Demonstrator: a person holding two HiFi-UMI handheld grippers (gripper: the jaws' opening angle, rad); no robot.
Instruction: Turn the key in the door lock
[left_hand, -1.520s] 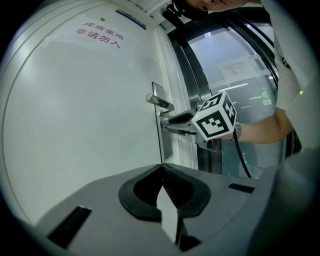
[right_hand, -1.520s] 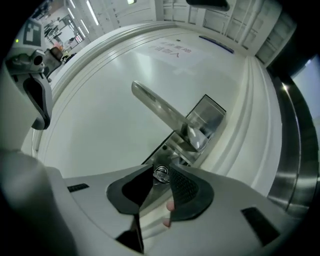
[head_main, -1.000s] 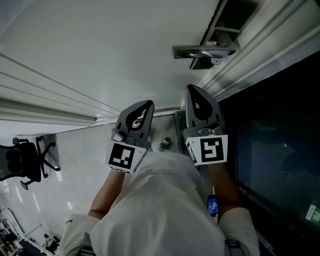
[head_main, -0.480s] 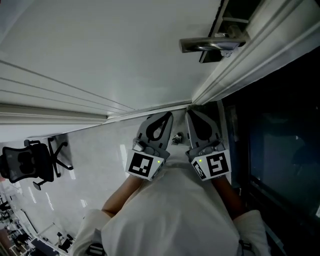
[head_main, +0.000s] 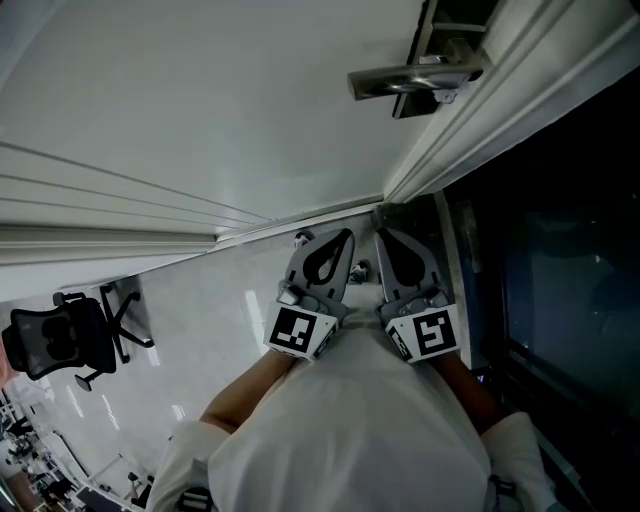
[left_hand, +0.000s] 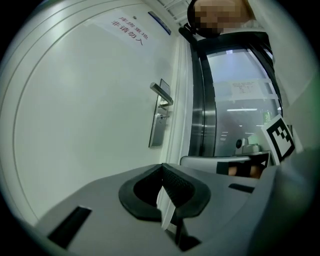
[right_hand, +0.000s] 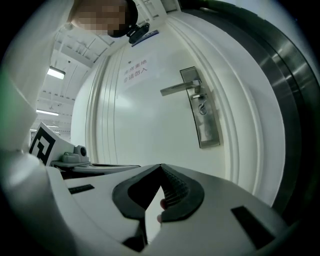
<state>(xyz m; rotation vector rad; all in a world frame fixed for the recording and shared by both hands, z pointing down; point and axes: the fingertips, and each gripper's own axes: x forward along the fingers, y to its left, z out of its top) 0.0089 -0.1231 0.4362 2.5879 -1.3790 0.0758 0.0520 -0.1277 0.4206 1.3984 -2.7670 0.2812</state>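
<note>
- The right claw (right_hand: 161, 169) and the left claw (left_hand: 162, 169) are both sitting pinched fully together, gripping nothing.
- Over the last second both have been sinking and drawing side by side, leaving the door handle (head_main: 415, 78) farther above them. I read this as backing off, not approaching.
- What looks like the key (right_hand: 201, 106) is sitting in the lock plate (right_hand: 206, 129), well ahead of and above the right claw's tips, untouched.
- No container is showing.
</note>
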